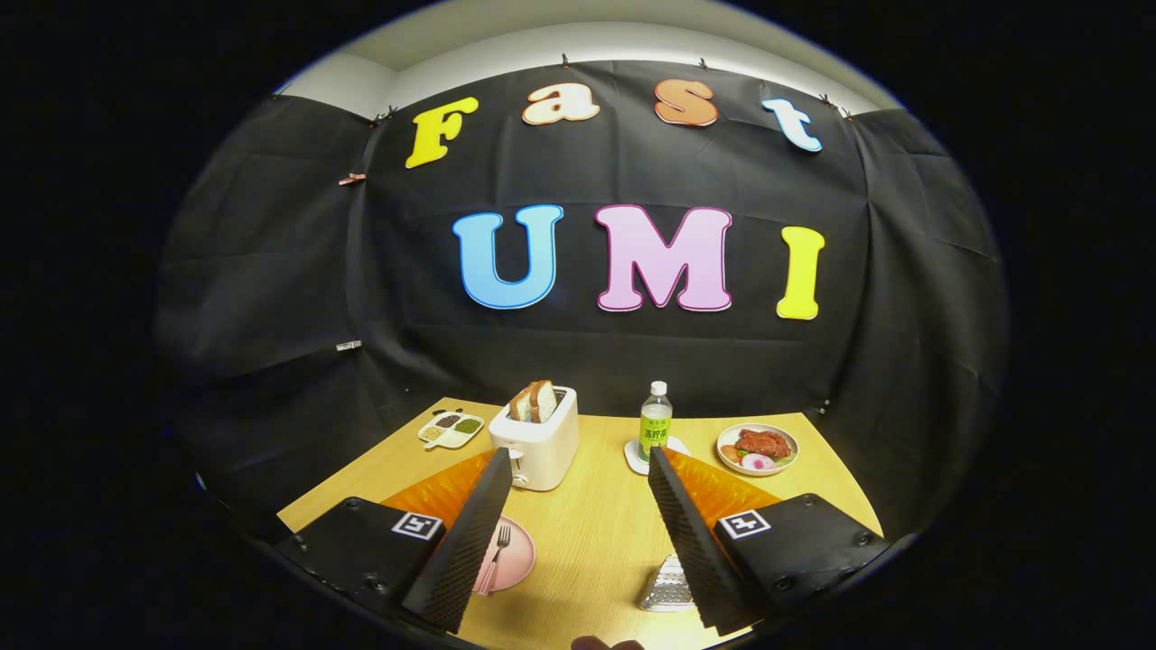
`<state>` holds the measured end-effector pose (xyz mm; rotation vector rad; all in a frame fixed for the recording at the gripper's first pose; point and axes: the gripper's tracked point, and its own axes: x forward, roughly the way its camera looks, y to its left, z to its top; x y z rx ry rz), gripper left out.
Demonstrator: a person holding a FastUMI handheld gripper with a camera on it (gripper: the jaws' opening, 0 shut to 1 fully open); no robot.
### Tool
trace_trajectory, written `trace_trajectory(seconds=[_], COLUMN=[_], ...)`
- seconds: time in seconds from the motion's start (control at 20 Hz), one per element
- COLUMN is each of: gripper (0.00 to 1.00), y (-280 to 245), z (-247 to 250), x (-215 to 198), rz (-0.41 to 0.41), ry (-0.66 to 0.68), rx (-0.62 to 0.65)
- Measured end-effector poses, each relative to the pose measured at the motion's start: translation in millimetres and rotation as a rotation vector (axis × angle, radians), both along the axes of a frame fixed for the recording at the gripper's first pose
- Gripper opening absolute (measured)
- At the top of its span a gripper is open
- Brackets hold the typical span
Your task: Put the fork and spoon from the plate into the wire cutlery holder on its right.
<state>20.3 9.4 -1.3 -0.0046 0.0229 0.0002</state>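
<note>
Gripper view, pink-handled fork (496,552) on plate (517,555), tool (578,542) open

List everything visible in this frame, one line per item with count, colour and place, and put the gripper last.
Table: one, light wood, under everything.
Plate: one, pink, partly hidden behind the left finger.
Fork: one, pink handle with dark tines, lying on the plate; the spoon cannot be made out.
Wire cutlery holder: one, silver, beside the right finger.
Toaster: one, white, with bread slices standing in it, beyond the fingers.
Divided dish: one, white, holding three portions, beside the toaster.
Bottle: one, clear with green label, on a white coaster.
Food plate: one, white, with meat and vegetables, beyond the bottle.
Gripper: one, fingers apart, holding nothing, above the table.
</note>
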Motion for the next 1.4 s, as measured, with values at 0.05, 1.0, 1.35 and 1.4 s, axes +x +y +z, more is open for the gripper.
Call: trace_trajectory(seconds=[0.05,1.0,1.35,1.4], gripper=[0.95,0.98,0.91,0.87], y=[0.6,111.6,138.8,138.0], z=[-2.9,-209.4,-277.7,-287.7], x=[2.2,62.2,68.9,69.5], rz=[-0.003,0.191,0.29,0.29], ry=[0.011,0.626,0.82,0.846], rx=[0.003,-0.141,-0.229,-0.238])
